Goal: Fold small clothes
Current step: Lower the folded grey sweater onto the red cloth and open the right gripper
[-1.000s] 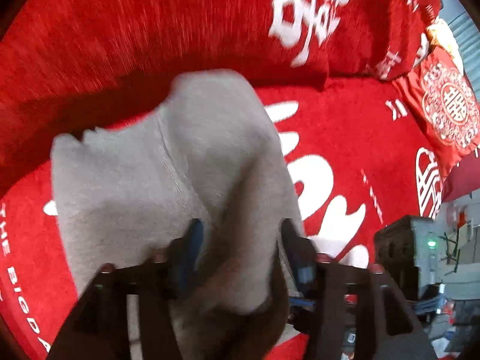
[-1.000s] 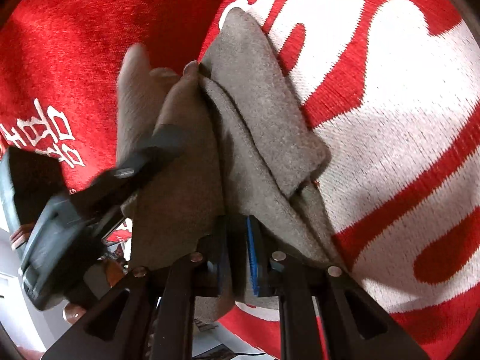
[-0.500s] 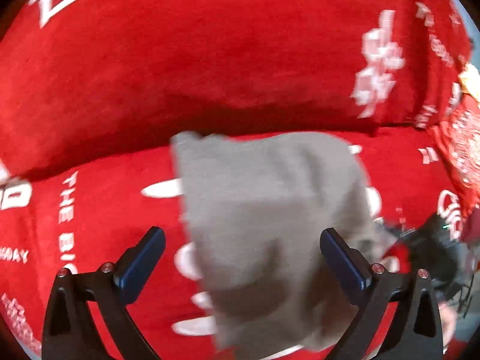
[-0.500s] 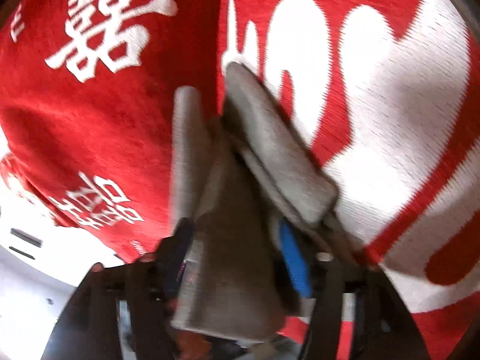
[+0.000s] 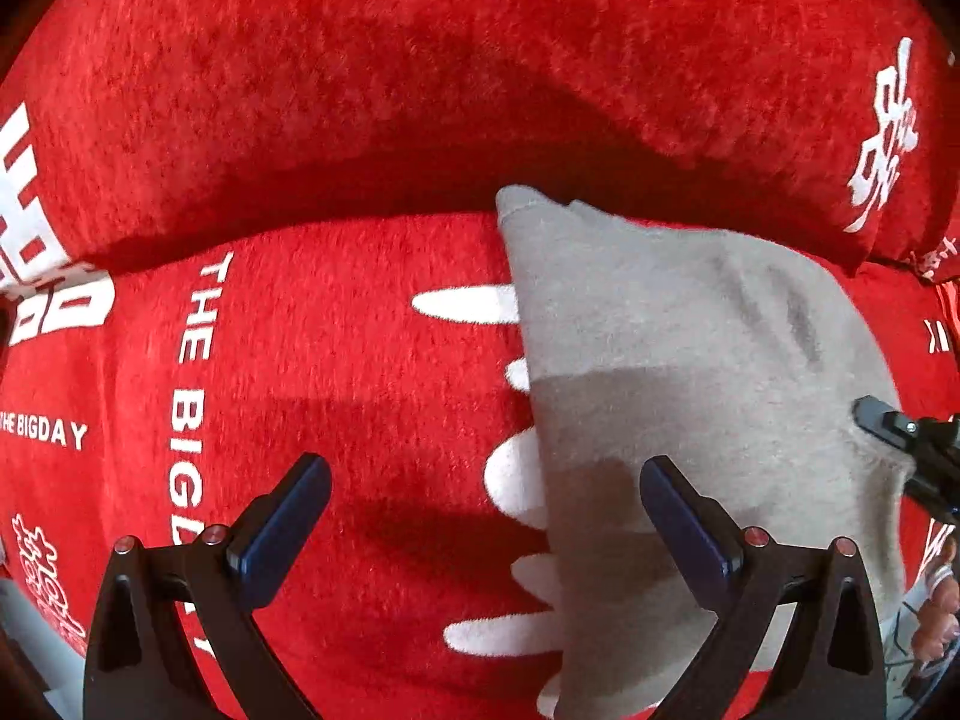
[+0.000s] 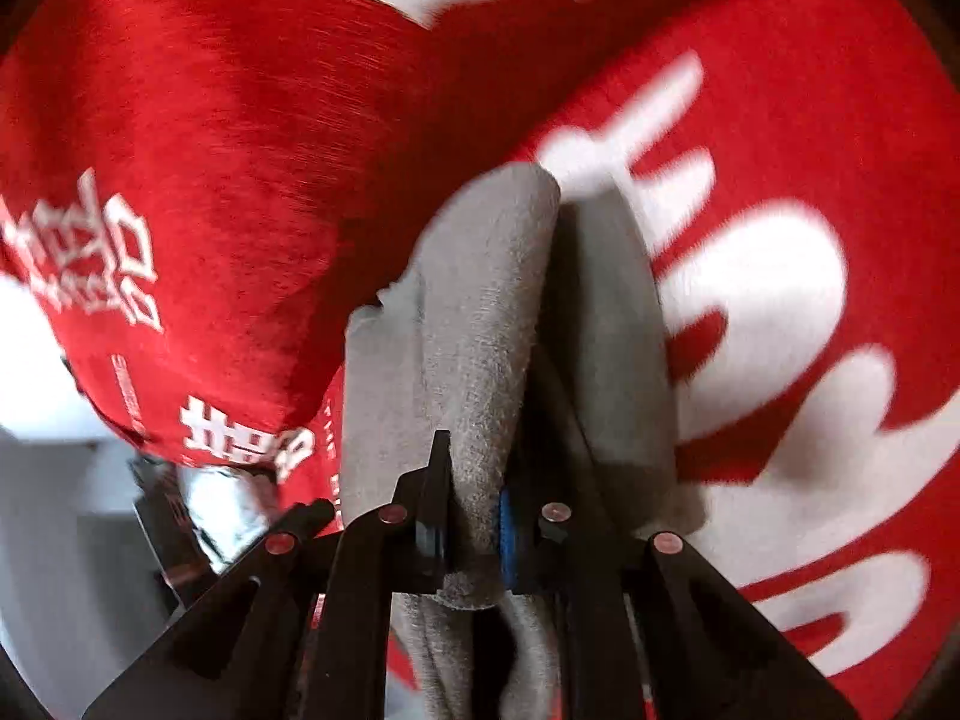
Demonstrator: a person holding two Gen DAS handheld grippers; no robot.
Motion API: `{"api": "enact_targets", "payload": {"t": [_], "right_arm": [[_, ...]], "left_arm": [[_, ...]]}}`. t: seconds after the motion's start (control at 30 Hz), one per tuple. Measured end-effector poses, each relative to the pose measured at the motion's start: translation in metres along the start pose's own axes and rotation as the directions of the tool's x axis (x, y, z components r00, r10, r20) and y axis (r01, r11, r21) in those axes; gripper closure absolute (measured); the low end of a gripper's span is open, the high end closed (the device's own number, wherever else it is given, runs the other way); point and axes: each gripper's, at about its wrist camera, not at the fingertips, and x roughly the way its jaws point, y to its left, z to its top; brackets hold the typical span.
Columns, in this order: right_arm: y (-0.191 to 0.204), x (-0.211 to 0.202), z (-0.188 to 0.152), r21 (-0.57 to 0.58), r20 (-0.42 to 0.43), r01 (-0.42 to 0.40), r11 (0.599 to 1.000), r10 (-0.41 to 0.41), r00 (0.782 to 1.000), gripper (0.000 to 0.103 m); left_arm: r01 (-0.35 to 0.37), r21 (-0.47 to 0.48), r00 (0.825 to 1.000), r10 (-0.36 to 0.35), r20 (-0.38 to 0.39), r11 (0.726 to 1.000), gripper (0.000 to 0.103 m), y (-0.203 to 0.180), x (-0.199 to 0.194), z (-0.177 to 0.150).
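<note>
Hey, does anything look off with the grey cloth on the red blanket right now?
Nothing is damaged. The grey cloth lies skewed, with one corner poking up toward the cushion and creases across it. Its edge is bunched between the closing jaws of the right gripper. The left gripper is wide open and holds nothing.

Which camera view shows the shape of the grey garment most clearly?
The left wrist view: the grey garment lies spread on the red cover, its left edge and top corner plain. The right wrist view shows it only close up, bunched into folds and blurred.
</note>
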Motion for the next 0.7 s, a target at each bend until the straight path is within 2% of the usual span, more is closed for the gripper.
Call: {"api": "enact_targets", "payload": {"t": [0.1, 0.2, 0.33, 0.4, 0.43, 0.5, 0.6, 0.7], "right_arm": [[-0.007, -0.004, -0.003, -0.019, 0.008, 0.07, 0.997, -0.07, 0.997, 0.089], [-0.021, 0.011, -0.008, -0.073, -0.032, 0.212, 0.975, -0.215, 0.976, 0.088], [-0.028, 0.002, -0.015, -0.049, -0.02, 0.215, 0.975, -0.216, 0.976, 0.087], [-0.034, -0.006, -0.017, -0.038, -0.022, 0.216, 0.976, -0.217, 0.976, 0.087], [-0.035, -0.012, -0.019, -0.032, -0.025, 0.219, 0.975, -0.22, 0.975, 0.082], [-0.023, -0.019, -0.018, -0.03, -0.026, 0.234, 0.972, -0.235, 0.972, 0.079], [-0.01, -0.038, -0.027, -0.038, -0.023, 0.213, 0.976, -0.214, 0.976, 0.079], [0.001, -0.049, -0.039, -0.064, -0.042, 0.162, 0.985, -0.165, 0.985, 0.072]], "left_arm": [[-0.016, 0.017, 1.0, 0.016, 0.002, 1.0, 0.0, -0.007, 0.007, 0.002], [-0.059, 0.074, 0.998, 0.06, -0.01, 0.996, 0.0, -0.015, 0.028, -0.005], [-0.058, 0.058, 0.998, 0.059, -0.003, 0.997, 0.0, -0.009, 0.031, -0.008], [-0.08, 0.051, 0.997, 0.08, -0.011, 0.996, 0.0, -0.005, 0.029, -0.008], [-0.087, 0.051, 0.996, 0.088, -0.015, 0.995, 0.0, -0.003, 0.027, -0.009], [-0.095, 0.05, 0.995, 0.097, -0.035, 0.994, 0.0, 0.002, 0.022, -0.013], [-0.033, 0.03, 0.998, 0.035, -0.058, 0.999, 0.0, 0.008, 0.011, -0.023], [-0.004, 0.042, 0.996, 0.008, -0.09, 0.999, 0.0, 0.005, 0.008, -0.04]]}}
